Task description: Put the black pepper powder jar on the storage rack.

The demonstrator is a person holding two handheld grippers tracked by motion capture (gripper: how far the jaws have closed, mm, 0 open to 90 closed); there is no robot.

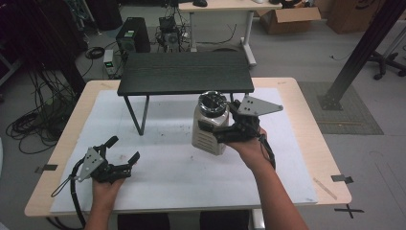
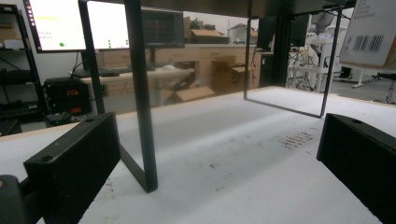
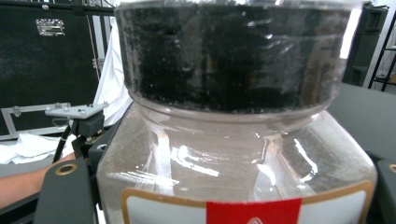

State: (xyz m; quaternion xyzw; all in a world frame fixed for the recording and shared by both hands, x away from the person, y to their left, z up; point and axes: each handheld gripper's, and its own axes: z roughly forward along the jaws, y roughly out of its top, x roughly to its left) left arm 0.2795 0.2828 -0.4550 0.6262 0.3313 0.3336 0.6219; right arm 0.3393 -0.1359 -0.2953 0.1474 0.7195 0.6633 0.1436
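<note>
The right tongs (image 1: 225, 128) are clamping a clear jar (image 1: 211, 123) with a black lid, holding it tilted above the counter (image 1: 297, 158) just before the black stand (image 1: 186, 73), while the left tongs (image 1: 123, 149) are resting wide open and empty.

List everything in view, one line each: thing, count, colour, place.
jar: one, clear with black lid and white label, held above the white mat, tilted
small shelf table: one, black, at the mat's far side
white mat: one, covering the tabletop
wooden table: one, light brown, under the mat
left gripper: one, black, near left, fingers open
right gripper: one, black, fingers shut on the jar
forearms: two, entering from the bottom
</note>
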